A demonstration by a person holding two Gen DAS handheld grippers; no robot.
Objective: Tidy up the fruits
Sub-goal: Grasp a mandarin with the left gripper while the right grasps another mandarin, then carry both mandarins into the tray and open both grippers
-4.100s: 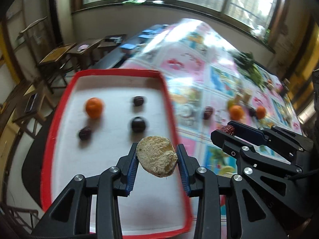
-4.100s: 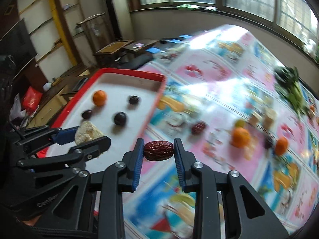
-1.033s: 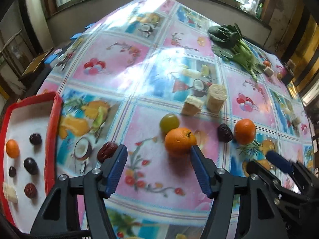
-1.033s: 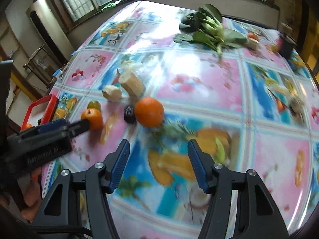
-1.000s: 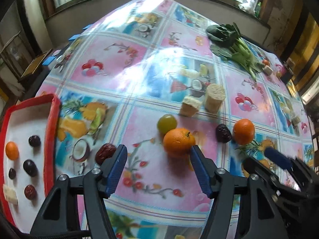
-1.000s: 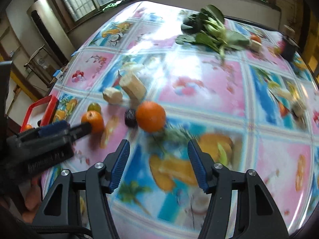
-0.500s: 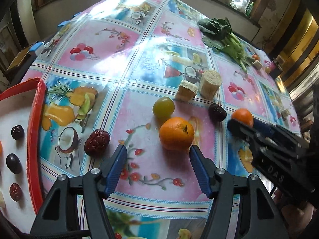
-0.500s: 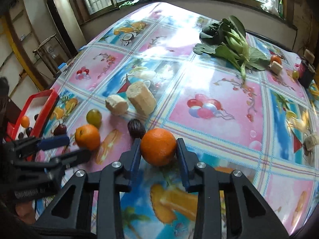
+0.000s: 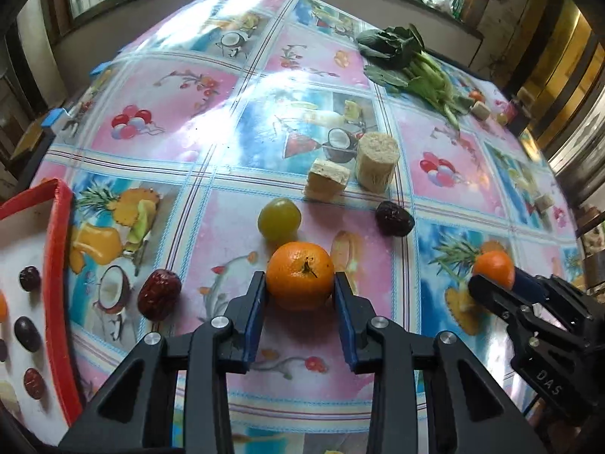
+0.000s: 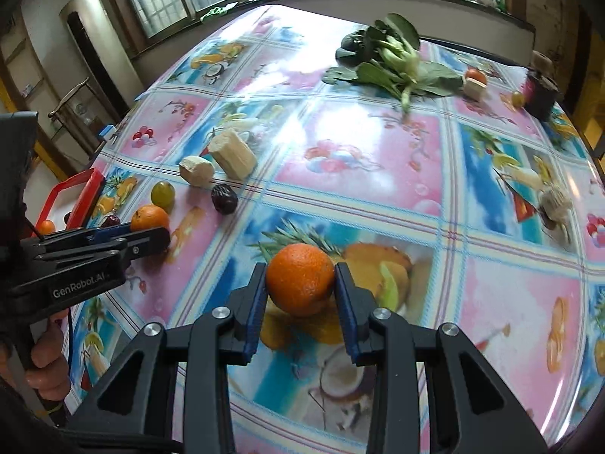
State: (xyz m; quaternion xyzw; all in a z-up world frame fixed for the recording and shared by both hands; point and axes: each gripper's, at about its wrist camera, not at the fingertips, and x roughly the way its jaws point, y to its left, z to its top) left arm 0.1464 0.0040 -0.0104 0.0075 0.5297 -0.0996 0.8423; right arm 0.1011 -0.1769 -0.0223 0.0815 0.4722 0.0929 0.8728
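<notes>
My left gripper (image 9: 300,280) is shut on an orange (image 9: 300,283) resting on the fruit-print tablecloth. My right gripper (image 10: 300,270) is shut on a second orange (image 10: 300,287), held a little above the cloth. In the left wrist view that right gripper (image 9: 495,280) shows at the right edge with its orange (image 9: 491,265). A green grape (image 9: 279,219) lies just beyond the left orange, a dark date (image 9: 394,218) to its right and a red date (image 9: 159,294) to its left. The red-rimmed tray (image 9: 58,265) at far left holds several small fruits.
Two beige cut chunks (image 9: 327,179) (image 9: 377,166) stand behind the grape. Leafy greens (image 10: 389,60) lie at the far end of the table. Small items, including a dark jar (image 10: 542,94), sit along the right side. A hand (image 10: 45,363) holds the left gripper's handle.
The left gripper, open around the orange half a second ago, has shut on it. The right gripper shut on its orange earlier and has drawn back toward the near side with it.
</notes>
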